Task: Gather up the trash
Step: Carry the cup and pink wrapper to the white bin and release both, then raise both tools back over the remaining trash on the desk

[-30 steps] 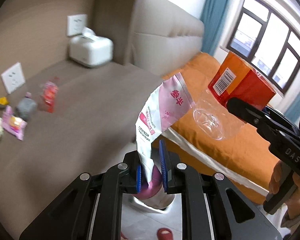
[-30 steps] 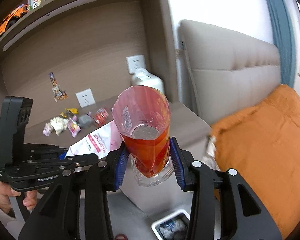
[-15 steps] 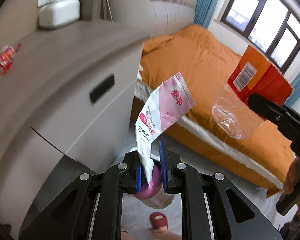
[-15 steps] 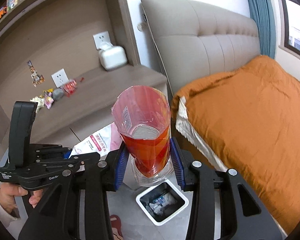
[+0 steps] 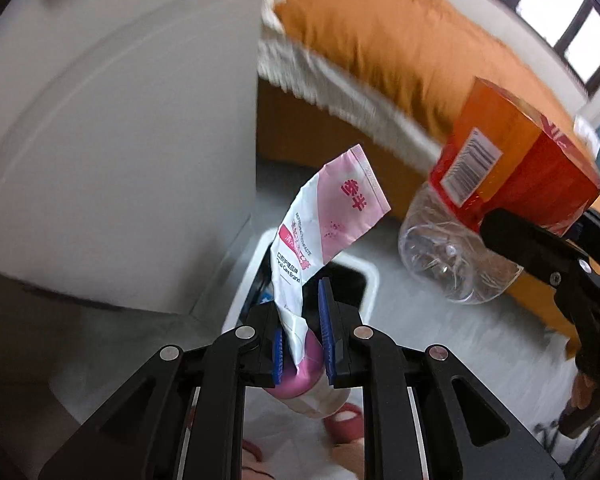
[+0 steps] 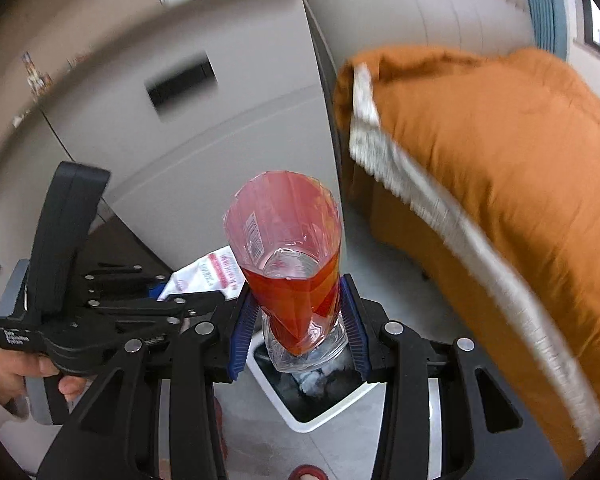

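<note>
Left wrist view: left gripper (image 5: 302, 332) was clamped tight on one flattened pink-and-white toothpaste tube (image 5: 324, 224), pinched near its cap end, tail sticking up and forward. One white bin (image 5: 370, 276) sat on the floor directly beyond the fingertips, beside the grey cabinet (image 5: 120, 140). The right gripper's black body came in from the right carrying one clear bottle (image 5: 456, 256) with an orange-red label. Risks as I saw them: the tube was long and floppy, so if let go at an angle its tail could catch the bin rim and tip out onto the floor. Both tools were crowded over one small opening, so a clash between them looked possible. Frame was blurred, so the aim could be off.

Right wrist view: right gripper (image 6: 298, 330) was about half open, its blue pads squeezing the bottle (image 6: 296, 276) at the clear lower part, label end pointing away. Bin (image 6: 320, 416) lay right under the jaws, already holding some crumpled rubbish, count unreadable. Left gripper (image 6: 156, 300) and one hand (image 6: 16, 372) showed at left, with the tube (image 6: 208, 276) poking out. Risk: the bottle was light and round; dropped onto the rubbish it could bounce or roll out, or land on the rim. One orange-covered bed (image 6: 500, 160) stood close on the right, so little side room.

Count: two grippers, one tube, one bottle, one bin.
</note>
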Motion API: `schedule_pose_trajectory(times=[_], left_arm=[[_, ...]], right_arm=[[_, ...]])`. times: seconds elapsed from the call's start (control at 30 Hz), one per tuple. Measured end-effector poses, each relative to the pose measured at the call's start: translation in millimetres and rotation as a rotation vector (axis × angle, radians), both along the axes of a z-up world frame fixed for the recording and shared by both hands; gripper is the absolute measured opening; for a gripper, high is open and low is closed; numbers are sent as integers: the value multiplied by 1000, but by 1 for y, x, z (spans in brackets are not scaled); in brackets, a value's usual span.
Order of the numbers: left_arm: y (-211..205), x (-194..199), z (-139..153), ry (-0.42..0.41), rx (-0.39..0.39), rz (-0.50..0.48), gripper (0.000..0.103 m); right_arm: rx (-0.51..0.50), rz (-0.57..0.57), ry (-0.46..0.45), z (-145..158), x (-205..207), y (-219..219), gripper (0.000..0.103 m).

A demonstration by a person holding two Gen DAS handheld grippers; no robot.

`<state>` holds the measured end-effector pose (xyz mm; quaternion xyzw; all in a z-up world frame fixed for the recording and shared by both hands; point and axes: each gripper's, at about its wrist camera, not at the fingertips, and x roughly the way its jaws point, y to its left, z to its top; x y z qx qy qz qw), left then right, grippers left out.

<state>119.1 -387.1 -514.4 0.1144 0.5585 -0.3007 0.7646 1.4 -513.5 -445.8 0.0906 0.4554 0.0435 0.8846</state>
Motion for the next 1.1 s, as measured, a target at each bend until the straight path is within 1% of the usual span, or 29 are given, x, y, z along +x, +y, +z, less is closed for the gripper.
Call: schedule_pose_trajectory(times=[0.03,0.07,0.13,0.17,0.23,0.27,0.3,0.33,0.37,0.4,0.47,0.53,0.57,0.63,0.7,0.87,0.93,1.1], left_arm=[[-6,1,-21,3,24,-24,14],[-8,1,-34,1,35,-34,14],[-11,2,-60,17,37,-47,14],[-12,3,-75,26,32,-51,14],[-14,3,-95,37,34,-74,15],[-17,0,-109,42,59,-109,17],[-21,-1,-120,31,95,-138,39],[-25,0,-132,28,134,-159,94],[-26,-1,-144,36,153,-178,96],[-27,-2,-152,38,147,-183,98],[-24,-4,-162,50,131,-176,98],[-22,-3,-163,54,123,-168,98],[-19,-2,-162,47,121,-154,98],[-15,2,-157,62,115,-136,98],[-13,5,-142,58,105,-110,98],[4,-2,-99,11,136,-73,98],[7,-1,-82,7,118,-56,98],[14,3,-25,-23,61,-34,98]], right_arm=[[5,-2,13,-16,1,0,42],[6,-7,21,-31,2,1,42],[9,-12,45,-64,3,2,42],[11,-15,51,-73,4,2,43],[21,-12,70,-104,4,1,44],[21,-6,77,-113,4,-1,48],[12,1,91,-128,5,0,59],[0,-8,99,-138,4,1,96],[-2,-33,88,-144,3,-1,99],[-2,-50,80,-152,2,-4,99],[-36,-59,90,-160,0,-3,99],[-54,-67,101,-163,-1,-4,99],[-58,-70,106,-163,-2,-3,99],[-69,-69,107,-156,-4,-1,99],[-81,-62,107,-146,-2,0,99],[-97,-61,97,-105,2,4,99],[-104,-63,87,-84,5,5,99],[-107,-75,48,-26,12,10,99]])
